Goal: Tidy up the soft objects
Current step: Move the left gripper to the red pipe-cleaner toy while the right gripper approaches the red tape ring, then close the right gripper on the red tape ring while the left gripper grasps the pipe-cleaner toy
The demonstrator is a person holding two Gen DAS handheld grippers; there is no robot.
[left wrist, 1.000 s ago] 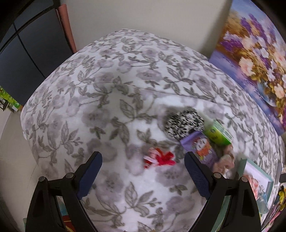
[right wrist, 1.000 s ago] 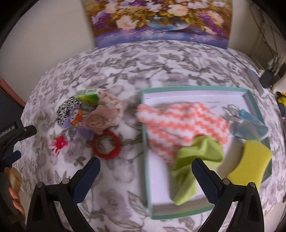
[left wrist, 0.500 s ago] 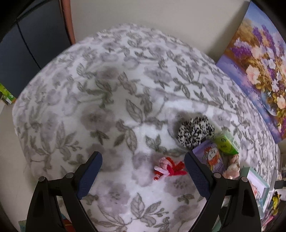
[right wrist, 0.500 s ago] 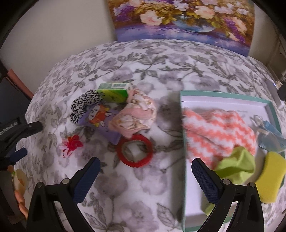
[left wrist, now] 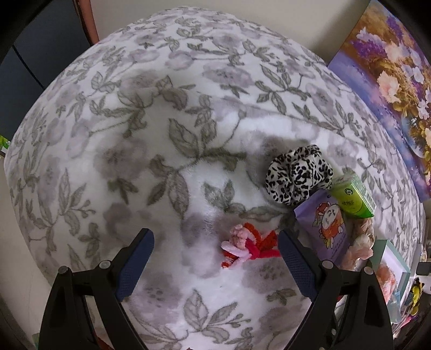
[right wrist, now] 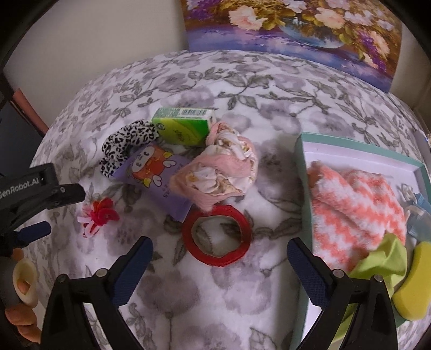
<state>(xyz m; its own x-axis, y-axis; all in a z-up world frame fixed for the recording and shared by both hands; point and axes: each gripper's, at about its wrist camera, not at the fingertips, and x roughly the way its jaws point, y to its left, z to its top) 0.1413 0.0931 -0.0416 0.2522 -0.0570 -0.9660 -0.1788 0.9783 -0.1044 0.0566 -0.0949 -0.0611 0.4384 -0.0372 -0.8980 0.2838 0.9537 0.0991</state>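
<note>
A red and pink yarn hair tie (left wrist: 249,246) lies on the floral blanket just ahead of my open, empty left gripper (left wrist: 215,258), nearer its right finger; it also shows in the right wrist view (right wrist: 97,215). A leopard scrunchie (left wrist: 297,176) lies beyond it. A pink floral cloth bundle (right wrist: 221,172) lies over a purple packet (right wrist: 156,177). A red ring (right wrist: 216,234) sits just ahead of my open, empty right gripper (right wrist: 219,266). A teal tray (right wrist: 301,167) at right holds an orange-white fluffy cloth (right wrist: 355,207), a green cloth (right wrist: 379,261) and a yellow sponge (right wrist: 414,282).
A green box (right wrist: 183,126) lies behind the packet. A flower painting (right wrist: 296,24) leans on the wall at the back. The left gripper's body (right wrist: 32,196) shows at the left edge of the right wrist view. The blanket falls away at the left (left wrist: 16,188).
Both grippers have moved closer to the pile of objects. The right view has swung left from the tray to the red ring. The left gripper has closed in on the yarn hair tie.
</note>
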